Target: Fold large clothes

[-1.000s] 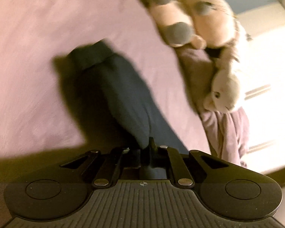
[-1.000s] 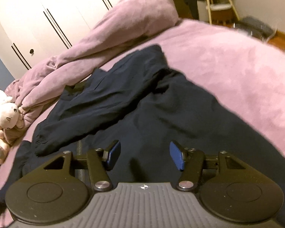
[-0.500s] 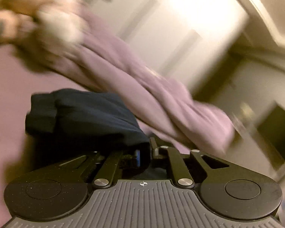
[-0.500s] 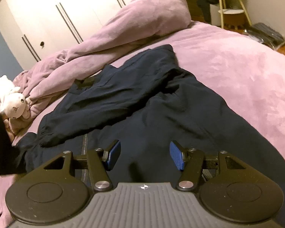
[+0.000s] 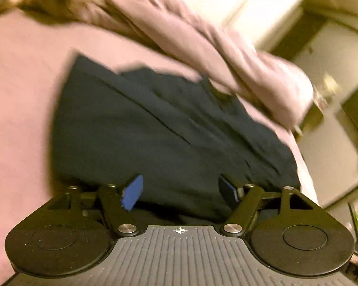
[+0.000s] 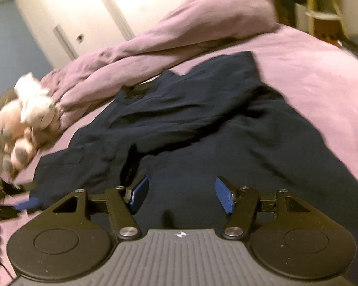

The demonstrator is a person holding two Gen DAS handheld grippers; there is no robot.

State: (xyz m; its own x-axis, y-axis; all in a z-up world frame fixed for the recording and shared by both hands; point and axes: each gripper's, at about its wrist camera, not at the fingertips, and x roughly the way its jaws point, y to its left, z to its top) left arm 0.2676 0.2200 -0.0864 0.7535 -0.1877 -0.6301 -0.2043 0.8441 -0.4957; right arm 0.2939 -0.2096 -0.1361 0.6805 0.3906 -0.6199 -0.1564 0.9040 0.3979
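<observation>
Dark navy fabric garment point(image 6: 202, 128) lies mid-frame on the pink plush bed point(image 6: 322, 71), one sleeve folded across. Your left gripper point(image 5: 180, 190) has just opened, empty; right gripper point(image 6: 181, 194) opening too, holding nothing. Smooth that fold flat before regrasping the lower hem.

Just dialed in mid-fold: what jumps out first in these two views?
The dark navy garment sprawls rumpled across the middle of the pink bedspread, one part laid over the rest. Behind it a bunched pink duvet runs along the bed's far side, with plush toys at its left end. Both the left hand-held gripper and the right hand-held gripper hang open over the cloth, gripping nothing.
</observation>
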